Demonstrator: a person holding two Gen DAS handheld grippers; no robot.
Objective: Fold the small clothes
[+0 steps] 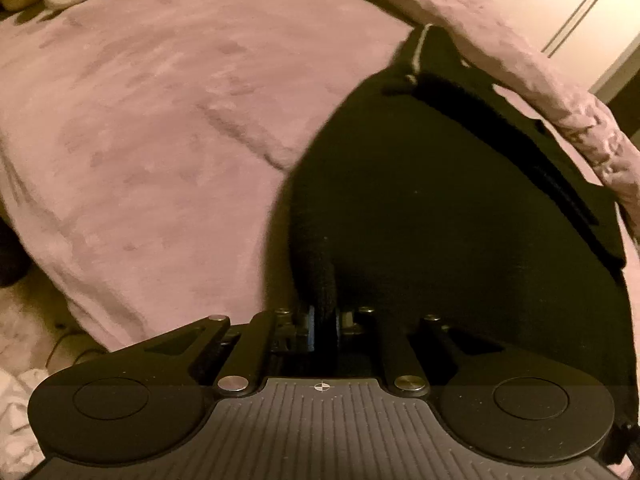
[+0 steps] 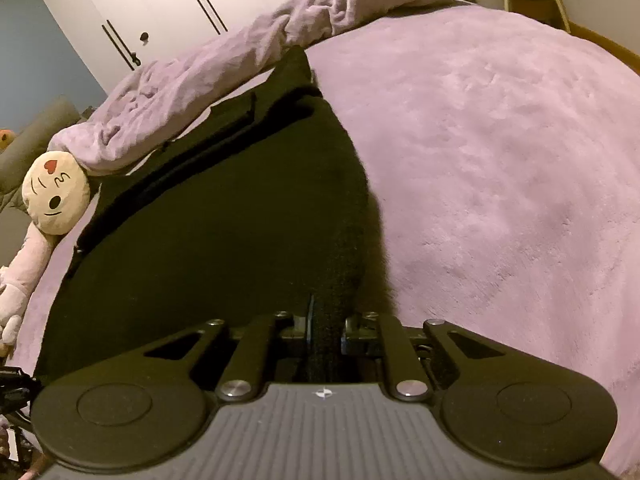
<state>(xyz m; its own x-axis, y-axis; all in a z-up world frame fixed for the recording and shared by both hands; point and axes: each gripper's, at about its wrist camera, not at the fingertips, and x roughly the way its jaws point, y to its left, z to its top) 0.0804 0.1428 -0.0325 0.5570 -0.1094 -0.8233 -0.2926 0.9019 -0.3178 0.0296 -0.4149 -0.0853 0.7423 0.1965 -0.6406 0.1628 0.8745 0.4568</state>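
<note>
A black garment (image 1: 460,208) lies spread on the pink fleece blanket (image 1: 160,120), with a pale drawstring (image 1: 418,52) at its far end. In the left wrist view my left gripper (image 1: 323,322) is shut on a bunched edge of this garment, the cloth pinched between the blue pads. In the right wrist view the same black garment (image 2: 224,216) spreads to the left, and my right gripper (image 2: 325,330) is shut on another bunched edge of it. Both pinched folds rise slightly off the blanket.
A rumpled roll of pink bedding (image 2: 240,56) runs along the garment's far side. A plush doll (image 2: 54,196) with a cream face lies at the left. White wardrobe doors (image 2: 160,4) stand behind. The pink blanket (image 2: 500,160) stretches wide to the right.
</note>
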